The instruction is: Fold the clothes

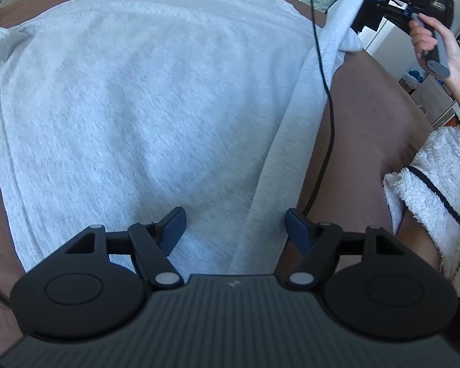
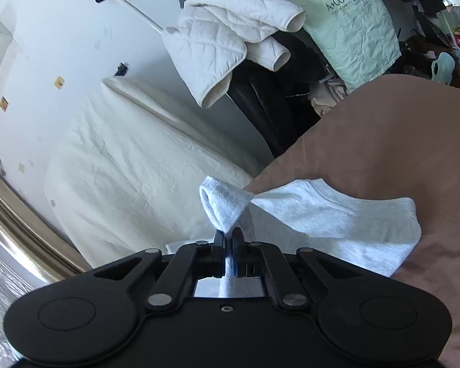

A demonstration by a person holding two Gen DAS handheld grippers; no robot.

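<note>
My left gripper (image 1: 235, 230) hovering wide open and empty over the near hem of the grey shirt (image 1: 144, 101) spread on the brown bedcover (image 1: 371, 116), my right gripper (image 2: 228, 239) at two o'clock in the left view, clamped on the lifted grey sleeve (image 2: 224, 205)

Home bedroom, brown bed cover (image 2: 383, 141), white quilted jacket (image 2: 230, 33) hanging, cluttered clothes

Heather-grey shirt (image 1: 132, 107) on a brown sheet (image 1: 368, 116); black gripper (image 1: 234, 230), blue pads (image 1: 173, 225).
</note>
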